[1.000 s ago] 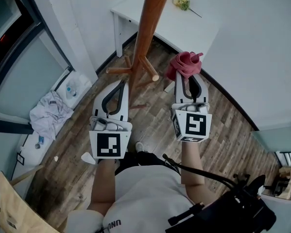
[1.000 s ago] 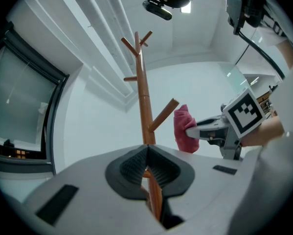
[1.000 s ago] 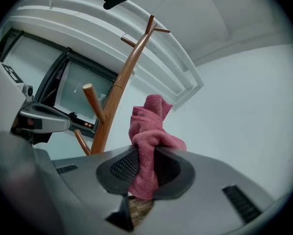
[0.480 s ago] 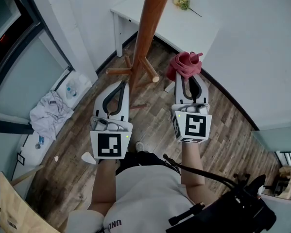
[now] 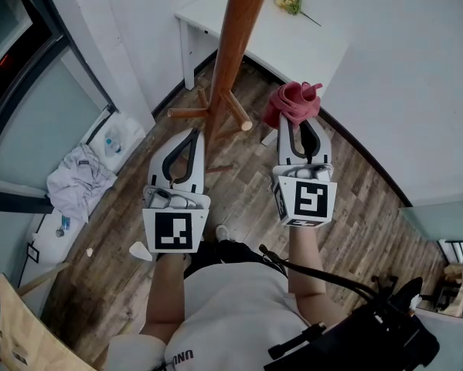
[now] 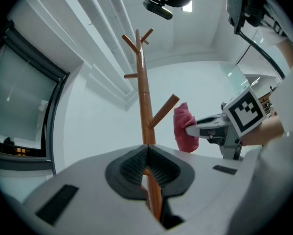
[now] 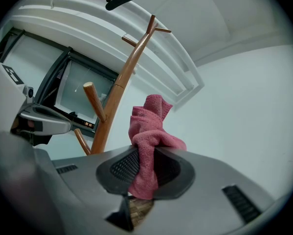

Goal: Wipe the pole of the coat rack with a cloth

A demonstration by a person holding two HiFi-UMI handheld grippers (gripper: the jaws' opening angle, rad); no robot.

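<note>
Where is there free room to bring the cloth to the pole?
Above the pegs, the gap between pole and the cloth in the right gripper is open; the white table is mostly bare. Crowded: around the pegs, beside the left gripper.

I can read only a cut-off "UN…" in dark letters on the white shirt [image 5: 223, 315], lower middle of the head view; nothing else is legible.

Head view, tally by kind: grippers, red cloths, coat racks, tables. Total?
Grippers: 2, left gripper and right gripper
Red cloth: 1, in the right gripper
Coat rack: 1
White table: 1
Total: 5
</note>
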